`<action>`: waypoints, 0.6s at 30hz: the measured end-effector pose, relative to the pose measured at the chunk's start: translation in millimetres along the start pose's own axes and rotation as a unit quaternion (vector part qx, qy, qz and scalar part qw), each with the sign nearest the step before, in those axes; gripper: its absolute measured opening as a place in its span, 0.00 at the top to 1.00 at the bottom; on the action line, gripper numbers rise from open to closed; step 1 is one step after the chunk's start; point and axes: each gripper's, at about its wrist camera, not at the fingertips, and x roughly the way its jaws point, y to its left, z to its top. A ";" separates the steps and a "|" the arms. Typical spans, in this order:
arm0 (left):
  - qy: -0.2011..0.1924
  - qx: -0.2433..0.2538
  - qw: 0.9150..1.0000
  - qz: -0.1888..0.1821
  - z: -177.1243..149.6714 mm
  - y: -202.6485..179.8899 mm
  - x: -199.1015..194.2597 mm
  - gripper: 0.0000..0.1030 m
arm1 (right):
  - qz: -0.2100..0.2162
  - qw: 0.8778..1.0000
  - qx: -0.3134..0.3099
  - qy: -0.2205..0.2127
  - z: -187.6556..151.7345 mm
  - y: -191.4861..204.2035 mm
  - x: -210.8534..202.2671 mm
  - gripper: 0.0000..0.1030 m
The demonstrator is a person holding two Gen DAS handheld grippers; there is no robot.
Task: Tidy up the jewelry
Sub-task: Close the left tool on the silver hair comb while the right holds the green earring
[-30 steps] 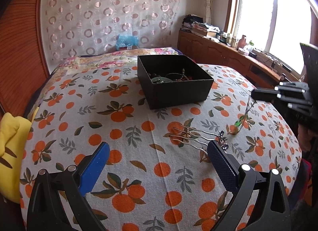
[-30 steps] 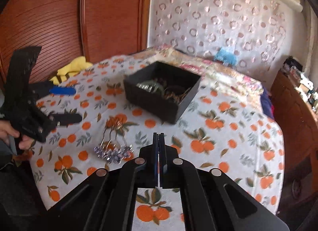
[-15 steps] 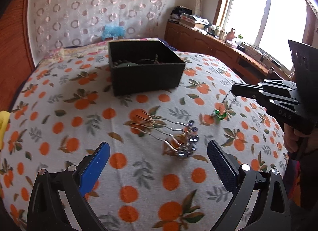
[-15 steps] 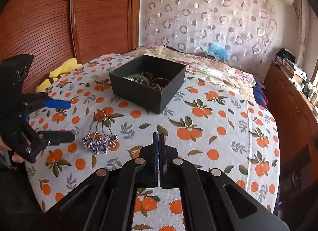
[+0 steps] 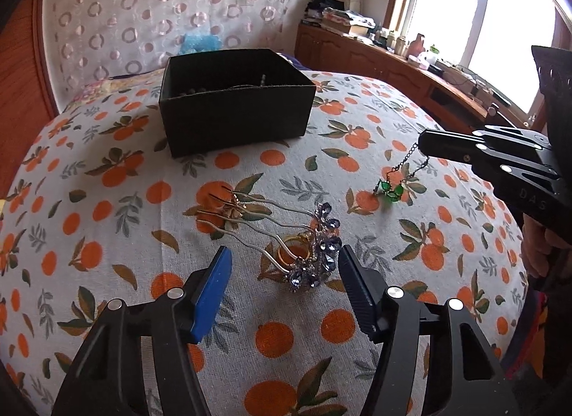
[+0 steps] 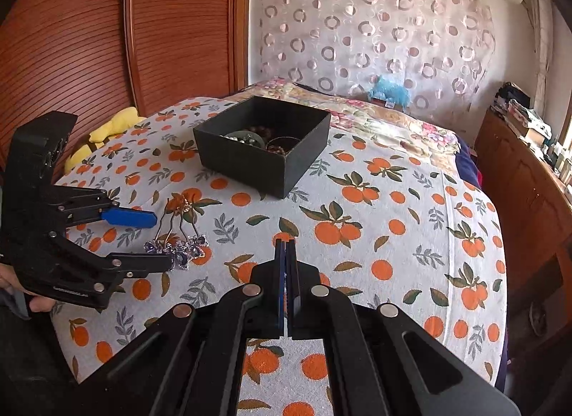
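A home bedroom: a bed [image 6: 411,201] under an orange-print cover, a wooden wardrobe [image 6: 107,40] (slatted doors) and a cluttered window dresser [image 5: 393,62].

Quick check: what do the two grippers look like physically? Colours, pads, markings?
Both are black plastic linkage frames with silver pivot screws. The left gripper has one blue pad and one black ribbed pad. The right gripper carries embossed "DAS" lettering. No cables visible.

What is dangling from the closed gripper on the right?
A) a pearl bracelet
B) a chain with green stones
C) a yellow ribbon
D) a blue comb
B. In the left wrist view, the right gripper is shut on a thin chain with green stones that hangs from its tip down to the orange-print bedspread.
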 end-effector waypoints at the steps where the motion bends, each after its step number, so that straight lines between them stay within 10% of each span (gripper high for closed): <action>1: -0.001 -0.001 1.000 0.001 0.0 0.3 -0.1 0.47 | 0.000 1.000 0.000 0.000 -0.1 0.0 0.0 0.99; 8: -0.017 -0.012 1.000 -0.015 -1.5 3.7 -8.7 0.84 | -0.001 1.000 0.003 0.001 -2.9 -0.9 1.2 0.99; 18: -0.051 -0.013 0.998 -0.035 1.7 4.3 -27.8 0.91 | 0.001 1.000 0.002 0.004 -3.5 3.8 7.1 0.99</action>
